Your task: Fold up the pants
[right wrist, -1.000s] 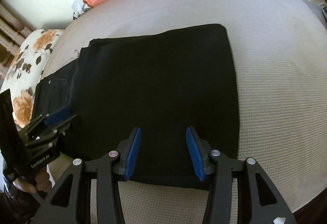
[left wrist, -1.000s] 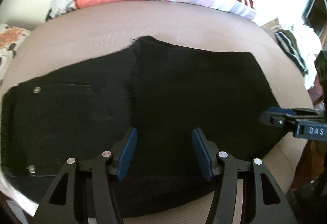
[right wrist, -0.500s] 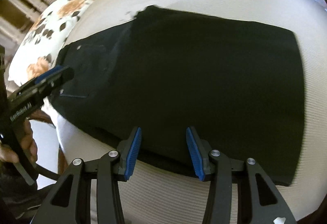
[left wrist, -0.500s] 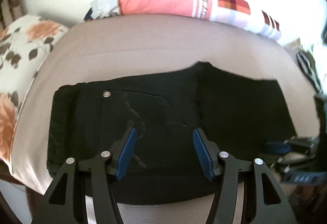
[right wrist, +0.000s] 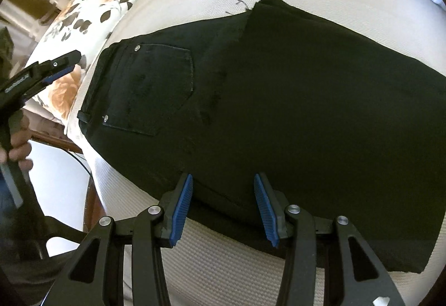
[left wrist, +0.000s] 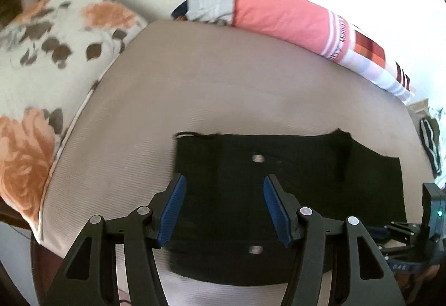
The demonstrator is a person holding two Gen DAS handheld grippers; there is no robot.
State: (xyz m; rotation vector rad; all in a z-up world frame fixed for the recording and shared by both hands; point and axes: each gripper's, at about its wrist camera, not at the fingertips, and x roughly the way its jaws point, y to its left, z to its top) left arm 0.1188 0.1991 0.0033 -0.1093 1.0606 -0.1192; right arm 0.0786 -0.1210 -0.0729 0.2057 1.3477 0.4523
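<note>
Black pants [right wrist: 278, 99] lie folded flat on a beige mattress [right wrist: 211, 258], with the legs laid over the seat part; a back pocket with rivets shows at the left. In the left wrist view the waistband end of the pants [left wrist: 239, 166] lies just ahead. My left gripper [left wrist: 224, 208] is open and empty, just above the waistband end. My right gripper [right wrist: 223, 207] is open and empty, at the near edge of the pants. The left gripper also shows in the right wrist view [right wrist: 41, 76], left of the waistband.
A floral pillow [left wrist: 47, 66] lies at the left of the mattress [left wrist: 223, 82]. A pink and striped bolster [left wrist: 292, 24] lies along the far edge by the wall. Some clothes [left wrist: 432, 138] lie at the right. The mattress's near edge drops off below the grippers.
Both grippers have swung left toward the waistband end of the pants. The pants have not moved. Both grippers stay open.
</note>
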